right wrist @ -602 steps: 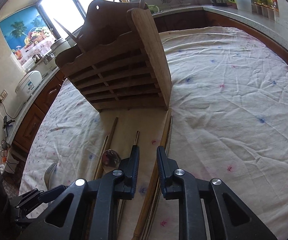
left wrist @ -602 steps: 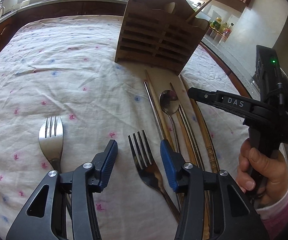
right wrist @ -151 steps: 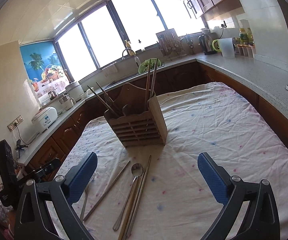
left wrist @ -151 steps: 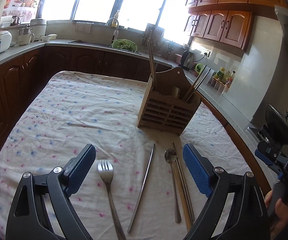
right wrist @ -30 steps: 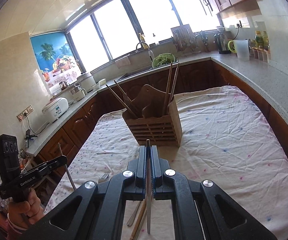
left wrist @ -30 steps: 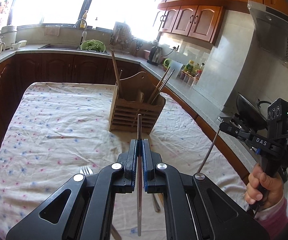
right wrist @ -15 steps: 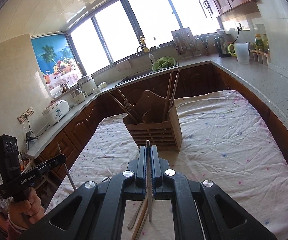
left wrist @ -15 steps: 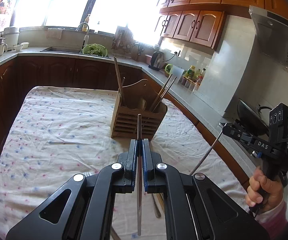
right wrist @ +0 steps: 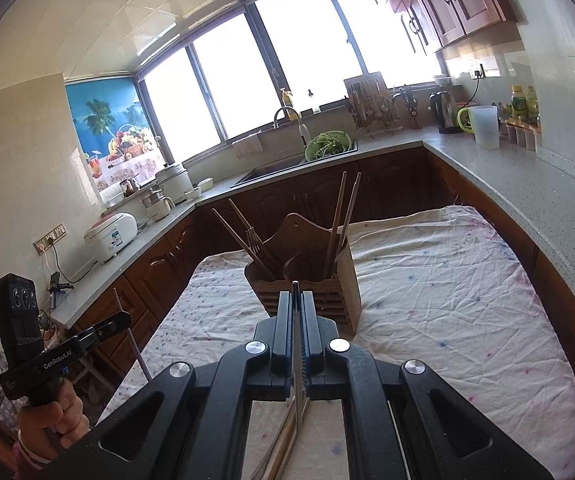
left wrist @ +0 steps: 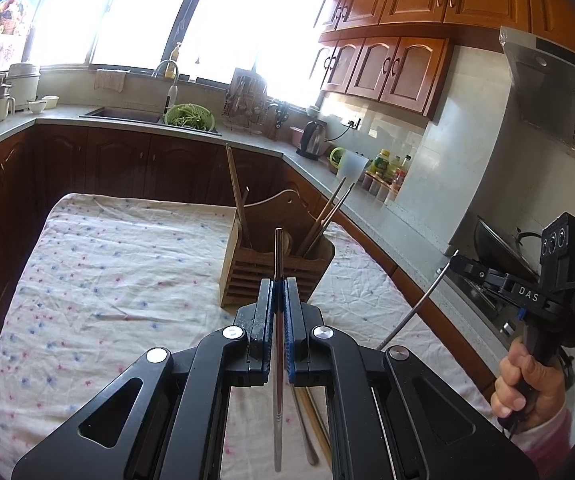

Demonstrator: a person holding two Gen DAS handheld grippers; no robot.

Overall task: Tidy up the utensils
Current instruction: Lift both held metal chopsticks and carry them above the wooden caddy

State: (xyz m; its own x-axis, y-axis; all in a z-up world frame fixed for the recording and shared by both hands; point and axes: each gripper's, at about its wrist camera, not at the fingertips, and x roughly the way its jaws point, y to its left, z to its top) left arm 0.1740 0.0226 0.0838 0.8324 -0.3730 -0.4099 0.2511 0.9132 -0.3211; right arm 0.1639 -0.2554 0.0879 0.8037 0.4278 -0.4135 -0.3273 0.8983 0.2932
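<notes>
My left gripper (left wrist: 278, 286) is shut on a steel chopstick (left wrist: 278, 256) and holds it upright, high above the table and short of the wooden utensil holder (left wrist: 275, 276). My right gripper (right wrist: 296, 300) is shut on a second steel chopstick (right wrist: 295, 289), also raised in front of the holder (right wrist: 319, 292). The holder stands on the table and has wooden chopsticks (right wrist: 341, 216) and a fork (right wrist: 252, 236) in it. A spoon and chopsticks (left wrist: 307, 424) lie on the cloth under the left gripper. The right gripper also shows at the right of the left wrist view (left wrist: 457, 256), with its chopstick (left wrist: 415, 304) slanting down.
A white dotted tablecloth (left wrist: 107, 280) covers the table. Dark cabinets and a grey counter (right wrist: 507, 176) ring it, with a sink, a green colander (right wrist: 329, 144), a kettle and a jug. A stove with a pan (left wrist: 499, 248) is at the right.
Both grippers have risen and moved closer to the holder, each still gripping its steel chopstick. The table looks lower and farther below than a second ago.
</notes>
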